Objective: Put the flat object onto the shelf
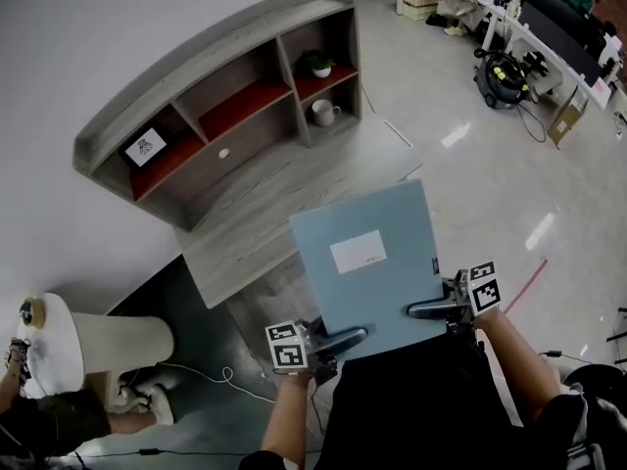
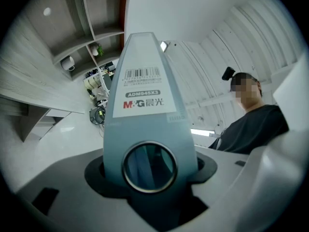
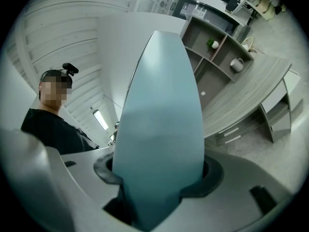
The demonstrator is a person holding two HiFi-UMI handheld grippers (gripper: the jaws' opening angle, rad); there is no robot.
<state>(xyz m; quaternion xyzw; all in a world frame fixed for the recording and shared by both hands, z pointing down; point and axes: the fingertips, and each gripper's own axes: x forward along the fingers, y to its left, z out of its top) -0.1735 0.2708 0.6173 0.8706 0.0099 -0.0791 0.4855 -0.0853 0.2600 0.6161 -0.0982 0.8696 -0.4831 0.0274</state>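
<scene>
Blue file box (image 1: 382, 213), gripped across its thick near edge by my left gripper (image 1: 343, 339) and right gripper (image 1: 431, 309), was in carry above the floor, well short of the shelf (image 1: 216, 42); next, I judged, came raising it forward into a bay.

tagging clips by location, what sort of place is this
Most likely an indoor office or lab workspace: a grey wooden desk with a shelf unit holding a mug and a small plant, long workbenches crowded with equipment, and a polished hard floor.
</scene>
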